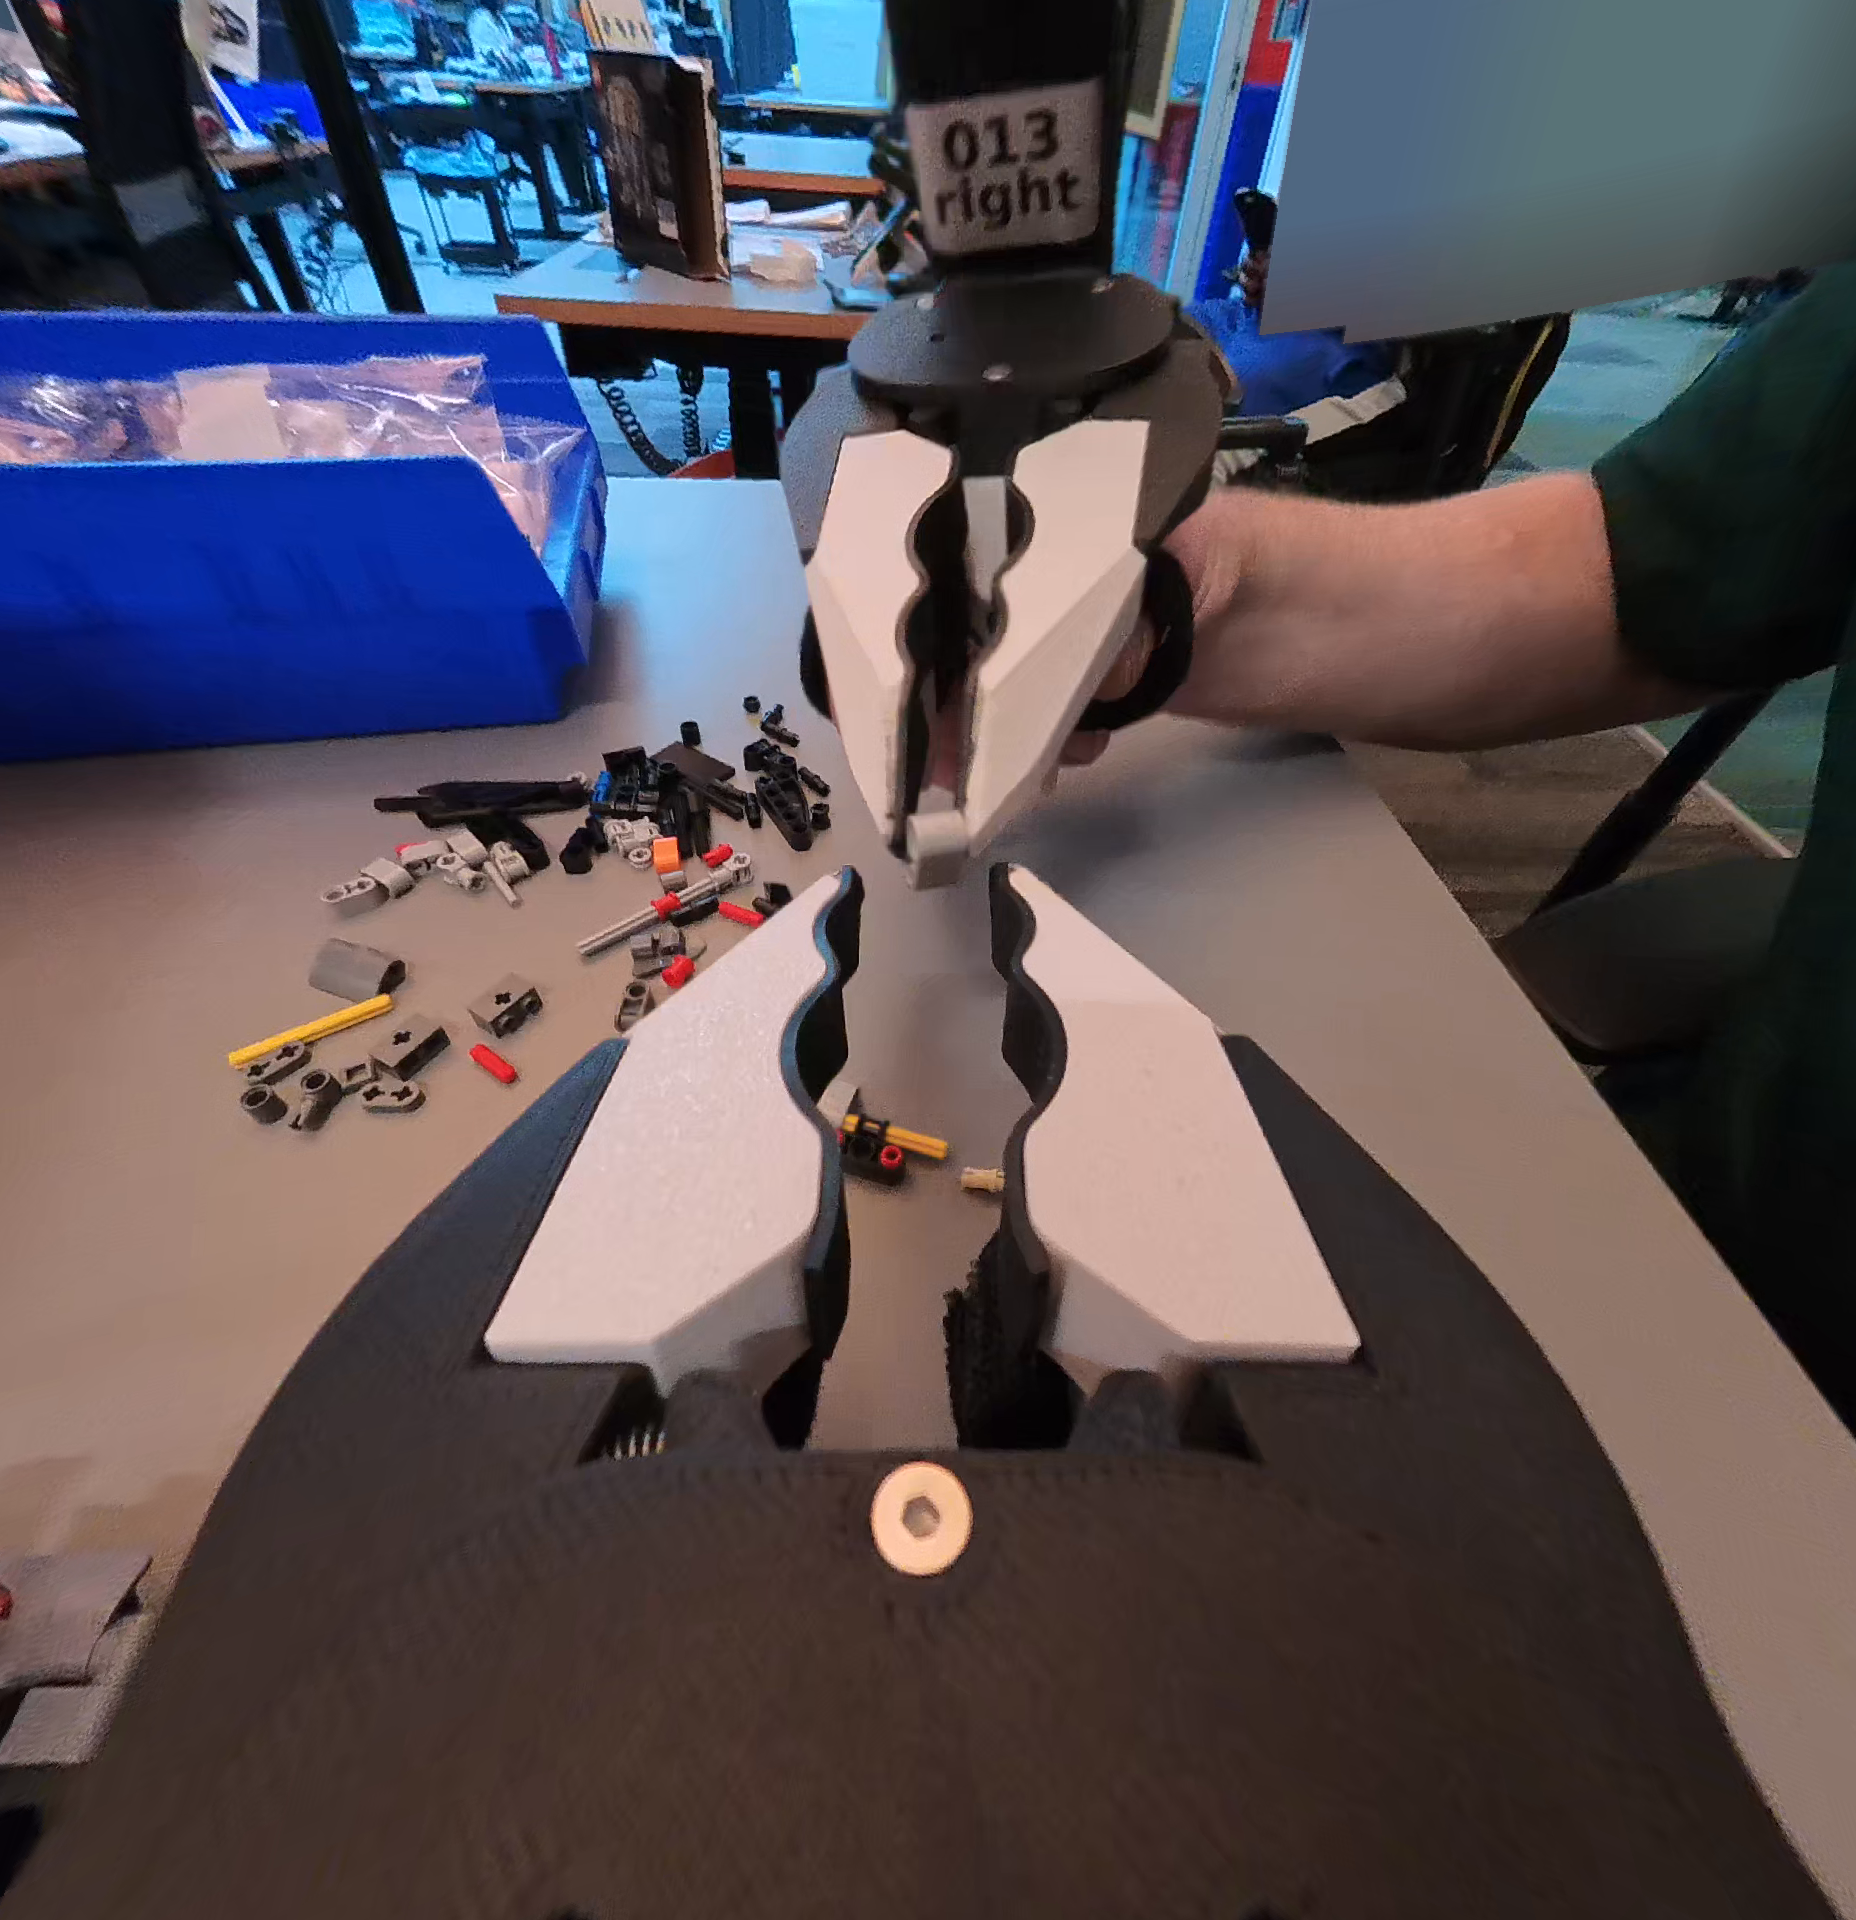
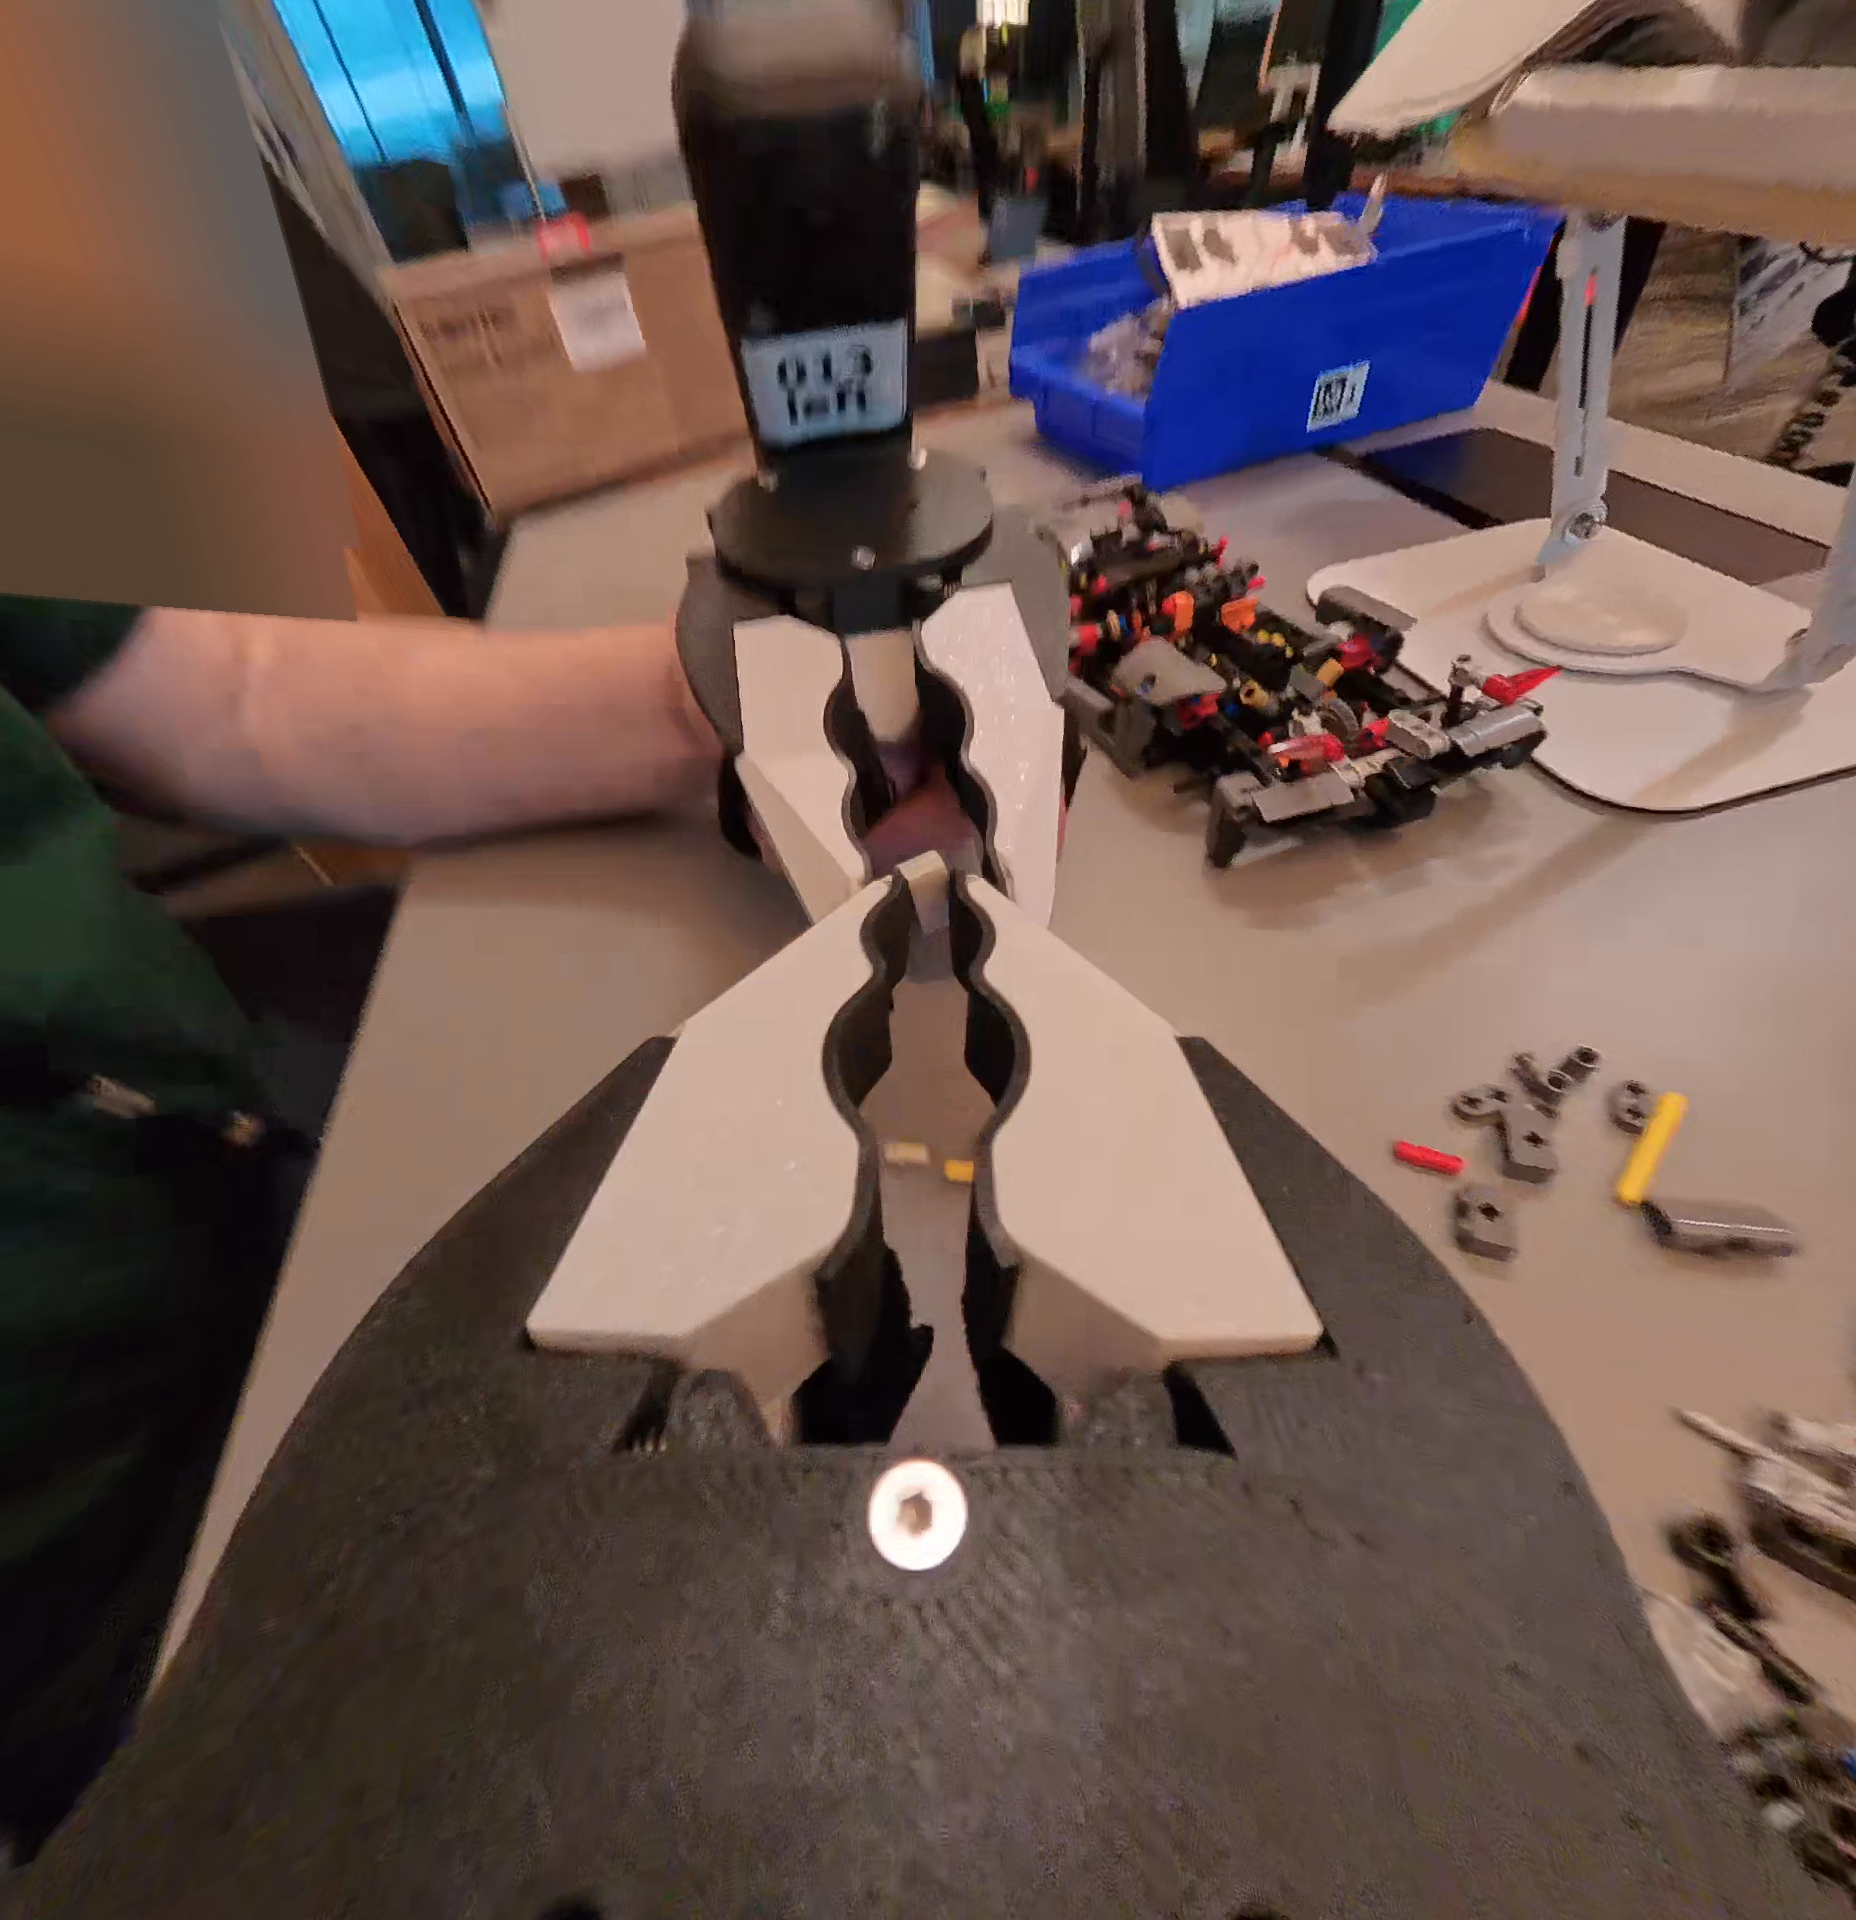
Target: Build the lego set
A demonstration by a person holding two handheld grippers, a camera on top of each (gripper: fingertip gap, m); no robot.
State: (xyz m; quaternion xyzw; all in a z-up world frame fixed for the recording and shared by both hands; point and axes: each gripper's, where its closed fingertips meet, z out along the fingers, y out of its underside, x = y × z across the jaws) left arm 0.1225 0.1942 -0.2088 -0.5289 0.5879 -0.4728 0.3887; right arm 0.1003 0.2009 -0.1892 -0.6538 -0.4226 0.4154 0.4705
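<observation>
On the grey table point(image 2: 1319, 987) sits our half-built black, grey and red lego car chassis point(image 2: 1308, 675); loose small pieces point(image 1: 550, 904) lie scattered apart. Our right gripper point(image 2: 924, 914) pinches a small pale grey brick point(image 2: 926, 914) by its tip. Our left gripper point(image 1: 924, 883) stands spread just below it. We judge the shallow pinch may slip during a handover, dropping the brick among the scatter

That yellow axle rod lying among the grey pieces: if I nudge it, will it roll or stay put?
The yellow axle rod looks thin, straight and rigid, so it would probably roll sideways on the smooth table. It lies against grey pieces, which might check it on that side. Being slim, it may slip from a loose gripper hold.
</observation>
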